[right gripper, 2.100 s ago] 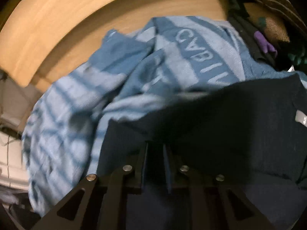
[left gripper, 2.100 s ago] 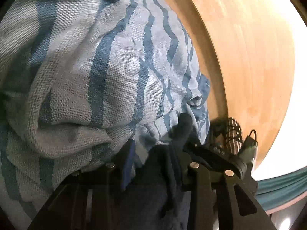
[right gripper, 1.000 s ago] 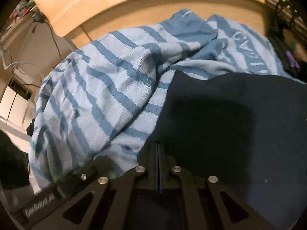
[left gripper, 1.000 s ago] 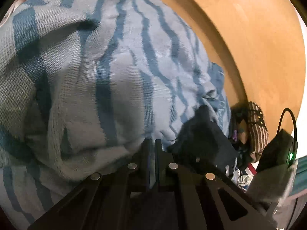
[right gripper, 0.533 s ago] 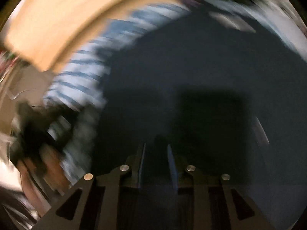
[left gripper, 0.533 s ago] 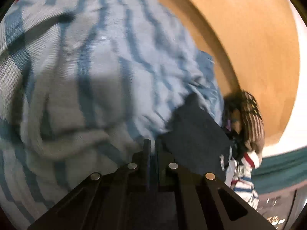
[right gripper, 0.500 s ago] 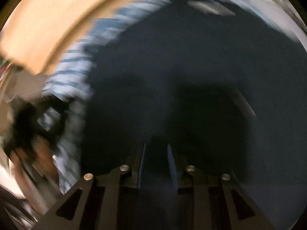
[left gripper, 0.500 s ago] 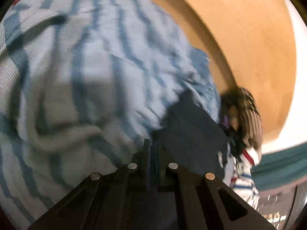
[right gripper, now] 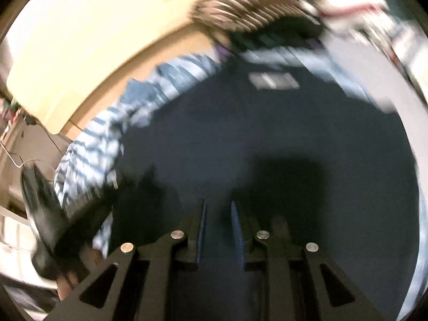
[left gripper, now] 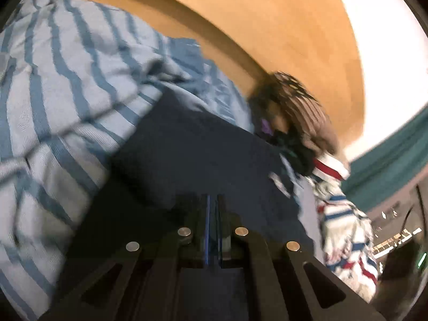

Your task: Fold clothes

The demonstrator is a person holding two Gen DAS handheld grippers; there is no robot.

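A dark navy garment [left gripper: 200, 155] lies spread over a light blue striped garment [left gripper: 67, 75] on the wooden table [left gripper: 281, 26]. My left gripper [left gripper: 212, 206] is shut, its tips just over the navy cloth. I cannot tell whether any fabric is pinched. In the right wrist view the navy garment [right gripper: 240, 123] fills the middle, with a pale label [right gripper: 272, 80] near its far edge. My right gripper [right gripper: 218, 211] hovers over it, its jaws slightly apart and closing. The pads press on nothing. The striped garment [right gripper: 99, 144] shows at the left. Both views are blurred.
A pile of other clothes sits past the navy garment: a brown striped piece [left gripper: 302, 107] and a red, white and blue piece [left gripper: 345, 227]. The brown striped piece [right gripper: 254, 8] also shows at the top of the right view. A blurred black device [right gripper: 45, 214] is at the left edge.
My right gripper's jaws have parted from shut, and its view has swung across the navy garment toward the clothes pile. My left gripper, still shut, has shifted from the striped garment to over the navy one.
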